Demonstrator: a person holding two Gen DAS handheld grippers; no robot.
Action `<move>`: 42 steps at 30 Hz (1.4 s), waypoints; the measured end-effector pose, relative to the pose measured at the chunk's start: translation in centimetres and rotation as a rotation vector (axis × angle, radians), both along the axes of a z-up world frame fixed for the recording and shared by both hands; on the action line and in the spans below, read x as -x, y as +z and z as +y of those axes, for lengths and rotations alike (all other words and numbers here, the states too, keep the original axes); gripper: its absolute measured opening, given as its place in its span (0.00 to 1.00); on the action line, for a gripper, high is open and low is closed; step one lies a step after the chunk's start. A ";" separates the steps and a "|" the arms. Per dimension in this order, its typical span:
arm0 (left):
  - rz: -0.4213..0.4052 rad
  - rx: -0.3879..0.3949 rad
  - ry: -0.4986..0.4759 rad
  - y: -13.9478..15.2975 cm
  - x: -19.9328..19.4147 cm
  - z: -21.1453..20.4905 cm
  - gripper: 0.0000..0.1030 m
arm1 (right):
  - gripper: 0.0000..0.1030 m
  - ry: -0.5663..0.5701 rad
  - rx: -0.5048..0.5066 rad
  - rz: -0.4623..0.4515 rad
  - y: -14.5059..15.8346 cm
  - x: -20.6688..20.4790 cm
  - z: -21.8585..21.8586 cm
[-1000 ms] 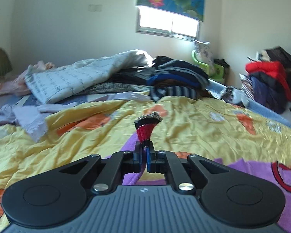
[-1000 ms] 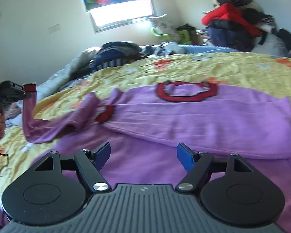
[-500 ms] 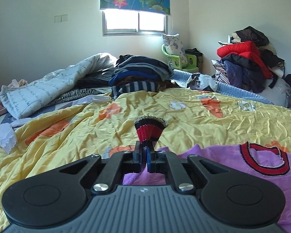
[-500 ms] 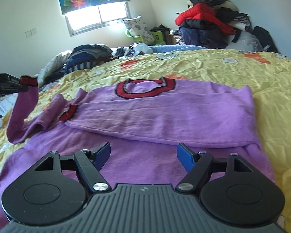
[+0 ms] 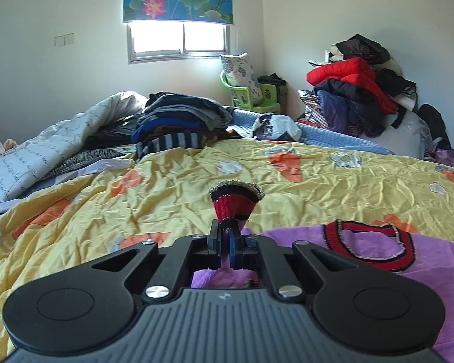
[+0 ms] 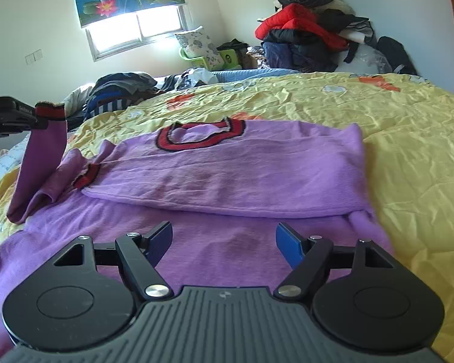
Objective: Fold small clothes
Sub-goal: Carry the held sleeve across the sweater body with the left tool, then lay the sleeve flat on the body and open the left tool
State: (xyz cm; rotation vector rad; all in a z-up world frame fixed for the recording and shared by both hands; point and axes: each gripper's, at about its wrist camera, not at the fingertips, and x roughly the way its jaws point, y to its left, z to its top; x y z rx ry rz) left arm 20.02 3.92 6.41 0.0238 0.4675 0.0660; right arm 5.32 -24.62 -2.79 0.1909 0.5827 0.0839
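Tools frame a purple sweater (image 6: pixel 227 169) spread on the yellow bedspread (image 6: pixel 408 151): the right tool (image 6: pixel 224 242) hovers open above its near hem. The left tool (image 5: pixel 226 240) pinches the red-and-black cuff (image 5: pixel 234 201), lifting the sleeve. Piled clothes (image 5: pixel 178 121) lie beyond, far left.

Bright window (image 5: pixel 178 40) in white wall (image 5: pixel 60 90); yellow bedspread (image 5: pixel 317 187).

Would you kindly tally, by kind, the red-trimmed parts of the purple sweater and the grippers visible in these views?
Red-and-black sleeve cuffs: 2, one clamped in the left gripper, one lying on the sweater.
Red-and-black collars: 1.
Grippers: 2, the left shut, the right gripper open above the hem.
Total: 5.
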 end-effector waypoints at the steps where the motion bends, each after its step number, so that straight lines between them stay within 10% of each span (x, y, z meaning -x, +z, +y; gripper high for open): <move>1: -0.001 -0.001 -0.008 0.1 0.0 -0.5 0.05 | 0.73 -0.002 0.005 -0.001 0.0 0.1 -0.1; 42: 0.037 -0.067 -0.409 -1.7 4.1 -21.1 0.05 | 0.73 -0.103 -0.034 -0.026 -0.6 4.7 -4.5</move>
